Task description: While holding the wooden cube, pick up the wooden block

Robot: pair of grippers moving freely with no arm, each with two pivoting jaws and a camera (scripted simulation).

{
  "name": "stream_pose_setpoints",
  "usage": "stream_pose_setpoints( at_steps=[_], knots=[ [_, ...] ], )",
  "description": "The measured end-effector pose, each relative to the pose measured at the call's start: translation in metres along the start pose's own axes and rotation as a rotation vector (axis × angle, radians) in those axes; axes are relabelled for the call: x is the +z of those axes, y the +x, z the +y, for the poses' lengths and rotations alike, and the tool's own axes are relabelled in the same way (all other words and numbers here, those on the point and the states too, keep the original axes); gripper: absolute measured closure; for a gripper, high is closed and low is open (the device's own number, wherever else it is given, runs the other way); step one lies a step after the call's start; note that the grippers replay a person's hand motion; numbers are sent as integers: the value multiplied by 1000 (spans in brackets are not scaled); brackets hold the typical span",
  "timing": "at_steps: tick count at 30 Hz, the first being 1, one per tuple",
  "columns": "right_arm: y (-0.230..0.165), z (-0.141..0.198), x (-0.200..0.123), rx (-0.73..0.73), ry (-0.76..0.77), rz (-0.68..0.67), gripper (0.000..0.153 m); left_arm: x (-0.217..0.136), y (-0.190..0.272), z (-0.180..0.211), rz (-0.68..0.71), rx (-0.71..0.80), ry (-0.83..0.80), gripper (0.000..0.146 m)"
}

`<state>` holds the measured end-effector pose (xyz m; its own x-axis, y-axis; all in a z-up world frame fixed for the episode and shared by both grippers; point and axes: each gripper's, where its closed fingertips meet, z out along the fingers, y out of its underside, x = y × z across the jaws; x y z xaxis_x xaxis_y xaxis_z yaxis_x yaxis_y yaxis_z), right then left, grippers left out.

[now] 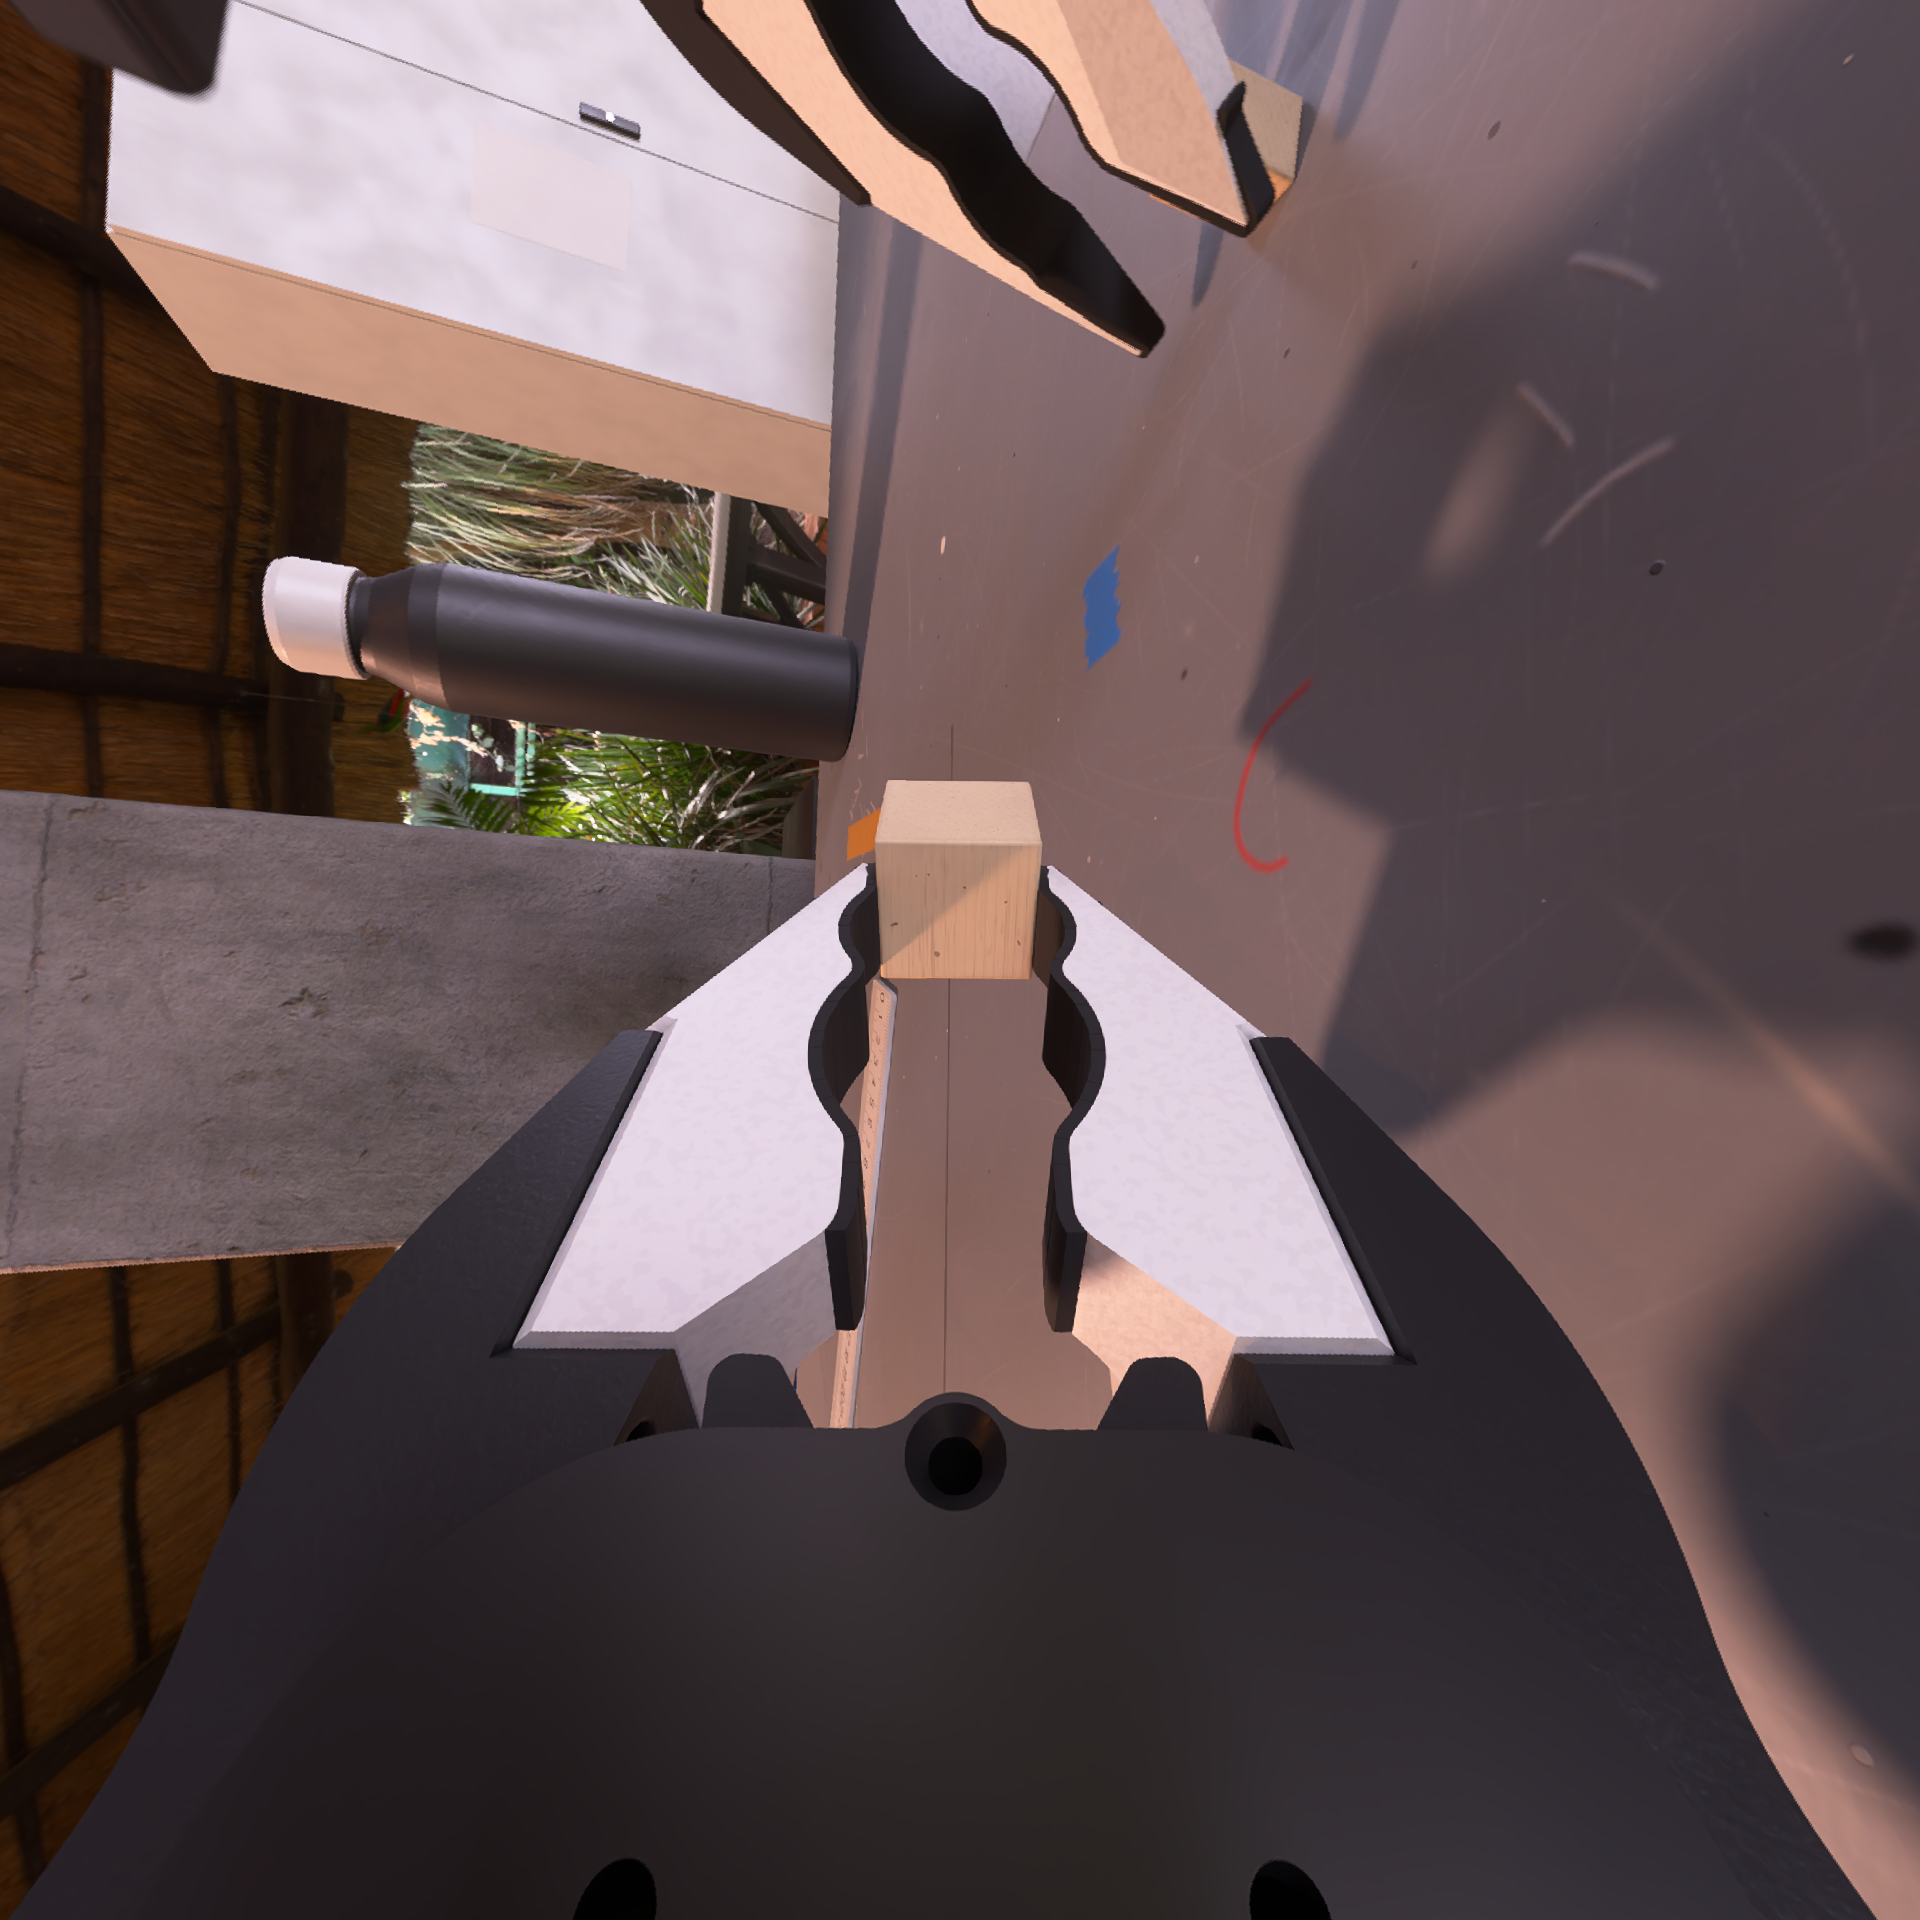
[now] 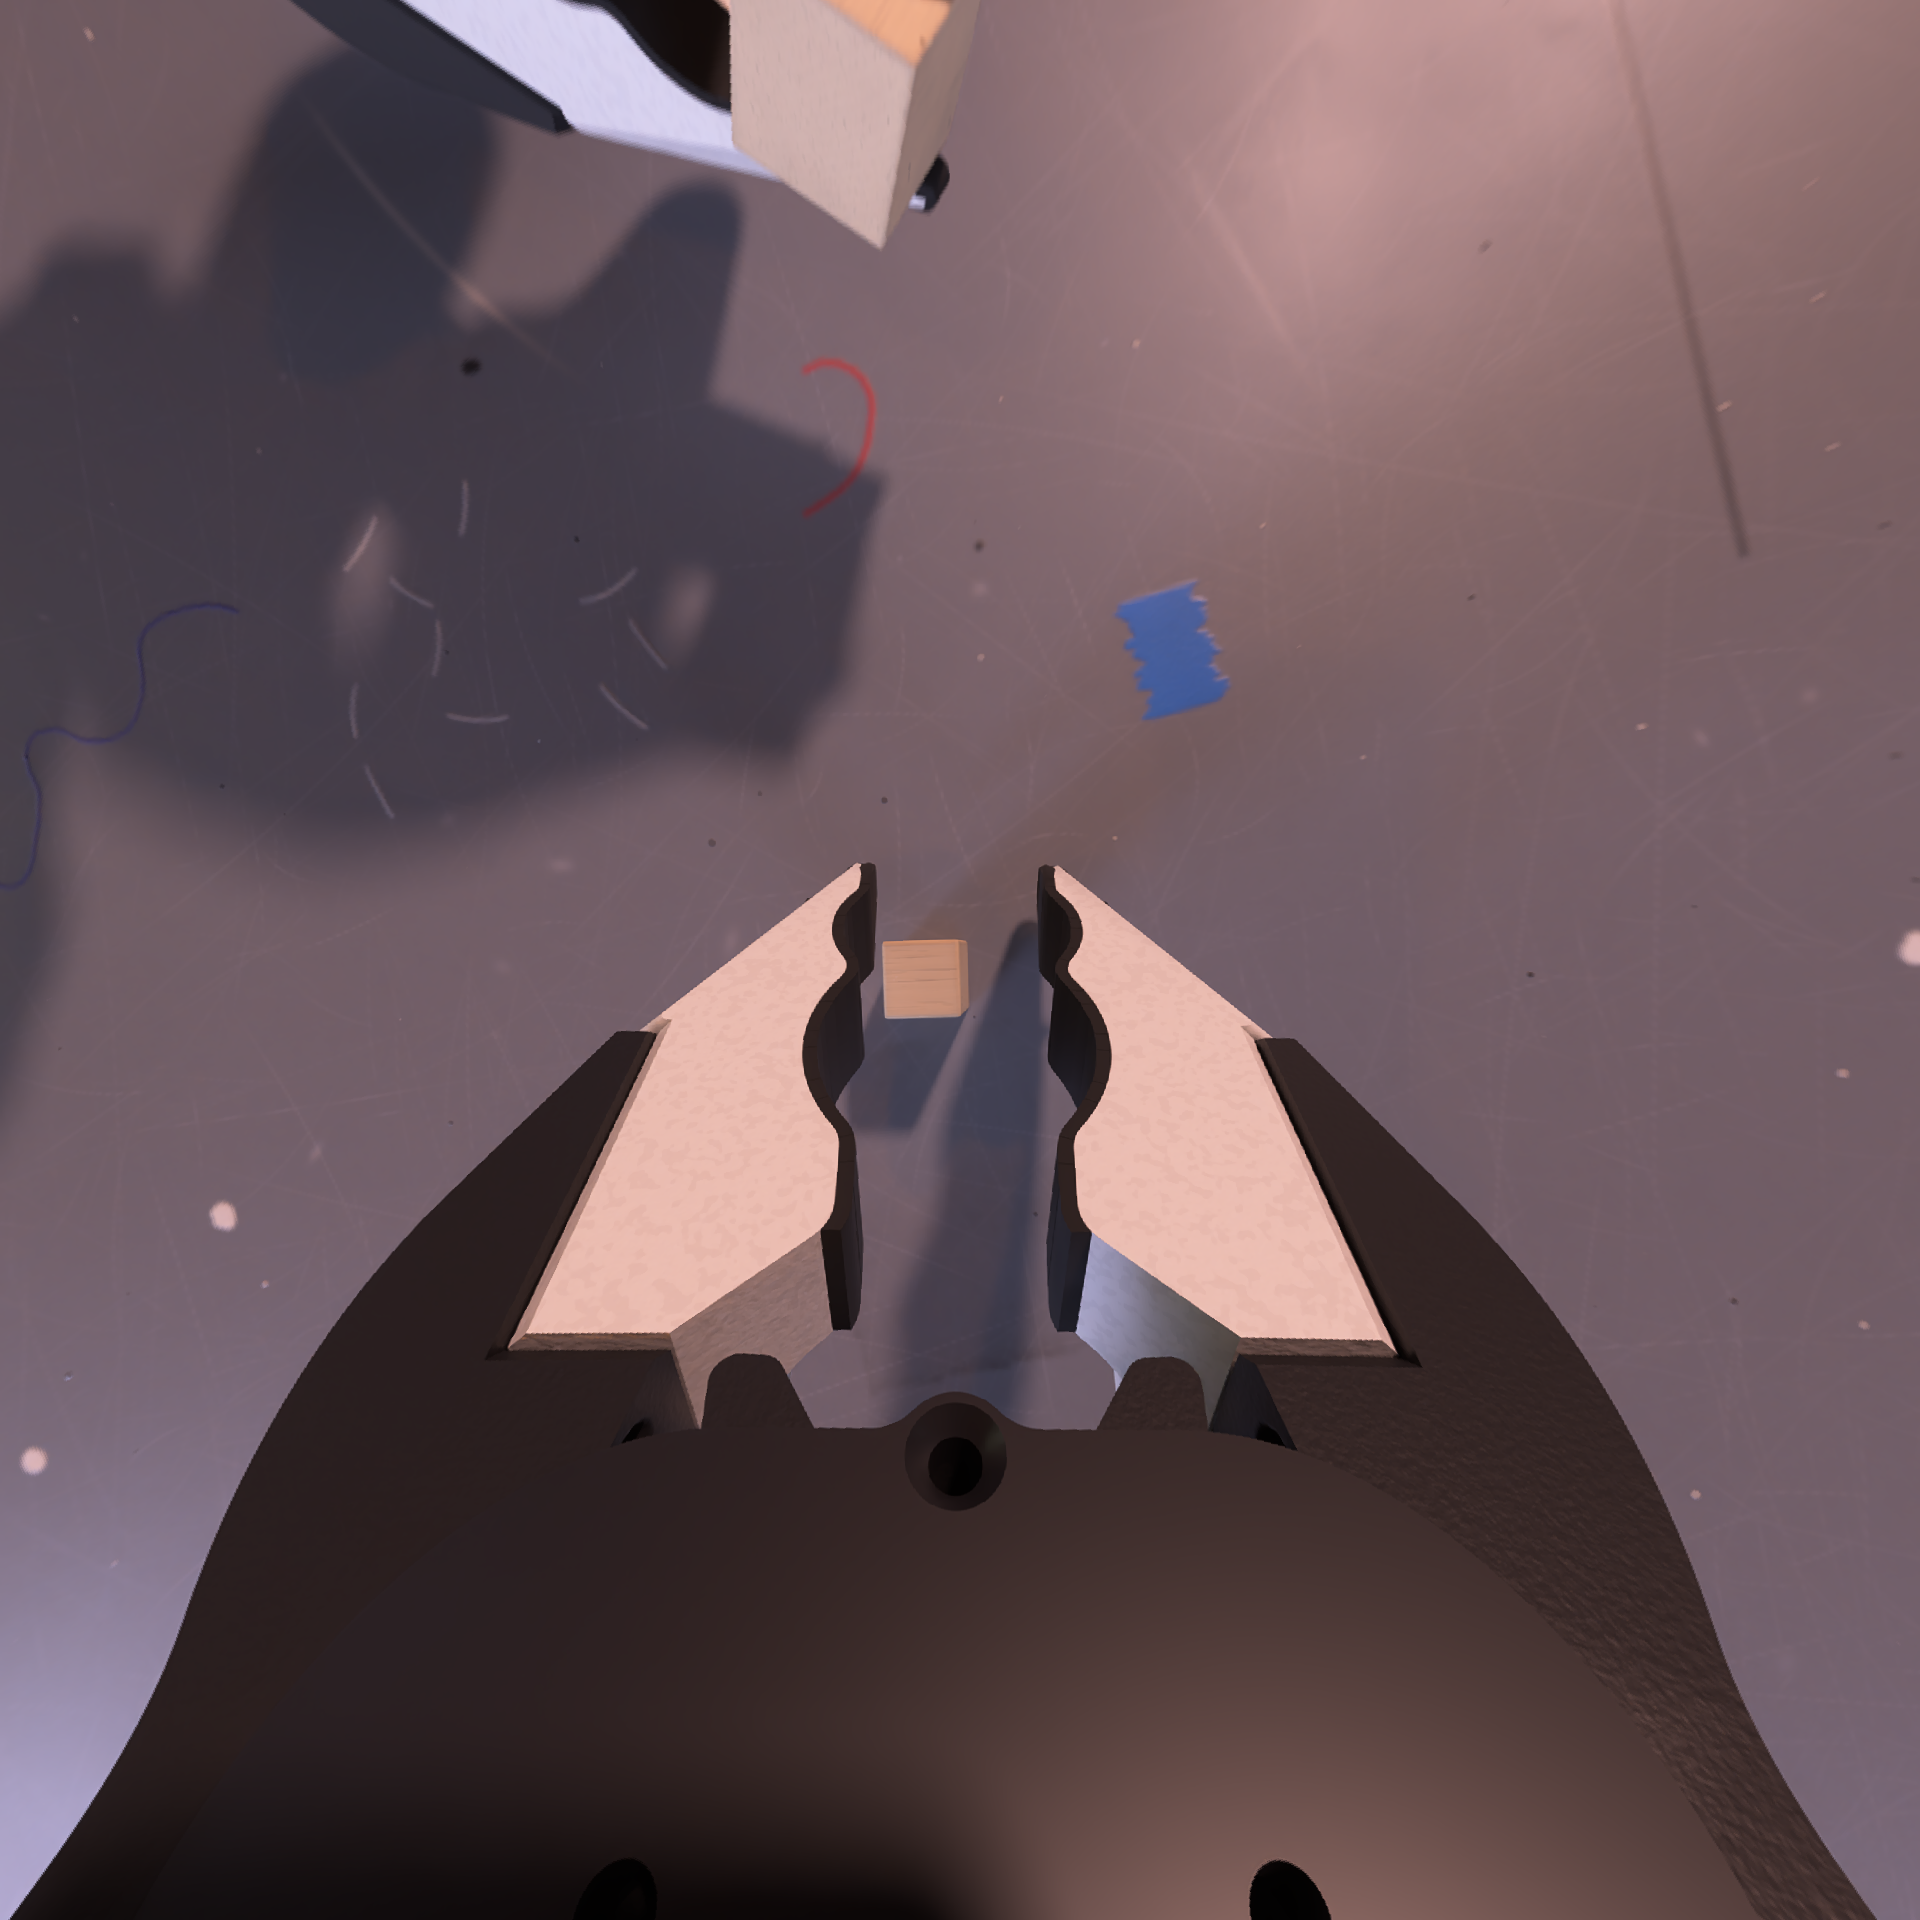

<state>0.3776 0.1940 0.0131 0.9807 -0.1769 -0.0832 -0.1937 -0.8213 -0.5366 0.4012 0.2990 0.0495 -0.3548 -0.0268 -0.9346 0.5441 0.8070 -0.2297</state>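
My left gripper point(image 1: 957, 878) is shut on the light wooden cube point(image 1: 956, 920), which sits between its fingertips above the grey table point(image 1: 1558, 935). The cube also shows at the top of the right wrist view point(image 2: 831, 114). My right gripper point(image 2: 956, 883) is open and looks down at the table. The small wooden block point(image 2: 925, 979) lies on the table below it, between the fingers and nearer the left one, untouched. In the left wrist view the right gripper point(image 1: 1195, 281) hangs at the top, with the block point(image 1: 1270, 135) beside its tip.
A black bottle with a white cap point(image 1: 582, 655) and a white cabinet point(image 1: 468, 229) stand near the table's edge. A ruler point(image 1: 878, 1091) lies under my left finger. A blue tape patch point(image 2: 1174, 649) and a red curl point(image 2: 847, 436) mark the table.
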Motion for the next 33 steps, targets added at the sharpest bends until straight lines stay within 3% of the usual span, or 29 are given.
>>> stream_pose_setpoints(
  at_steps=[6,11,12,13,15,20,24,28,30,33],
  knots=[
    [7,2,-21,-30,56,78,116,2,1,-1,8,-8,5,118],
    [-3,9,-14,15,-3,-24,113,4,1,-2,8,-7,8,118],
    [-6,12,-11,5,-6,-43,115,4,1,-2,6,-7,8,118],
    [-7,15,-9,-4,-12,-61,129,4,0,-3,5,-7,9,118],
    [-5,16,-9,-21,-31,-40,131,4,-1,-3,1,-7,10,118],
    [34,-9,-38,-115,69,291,131,6,-2,-4,-6,-1,11,118],
    [69,-42,-106,-188,254,730,131,7,-4,-4,-13,1,9,118],
    [69,-63,-167,-328,367,1123,131,8,-6,-4,-21,8,6,118],
    [61,-69,-175,-418,372,1245,131,8,-7,-4,-28,11,1,118],
    [46,-68,-147,-533,309,1291,131,8,-10,-3,-44,9,-11,118]
  ],
)
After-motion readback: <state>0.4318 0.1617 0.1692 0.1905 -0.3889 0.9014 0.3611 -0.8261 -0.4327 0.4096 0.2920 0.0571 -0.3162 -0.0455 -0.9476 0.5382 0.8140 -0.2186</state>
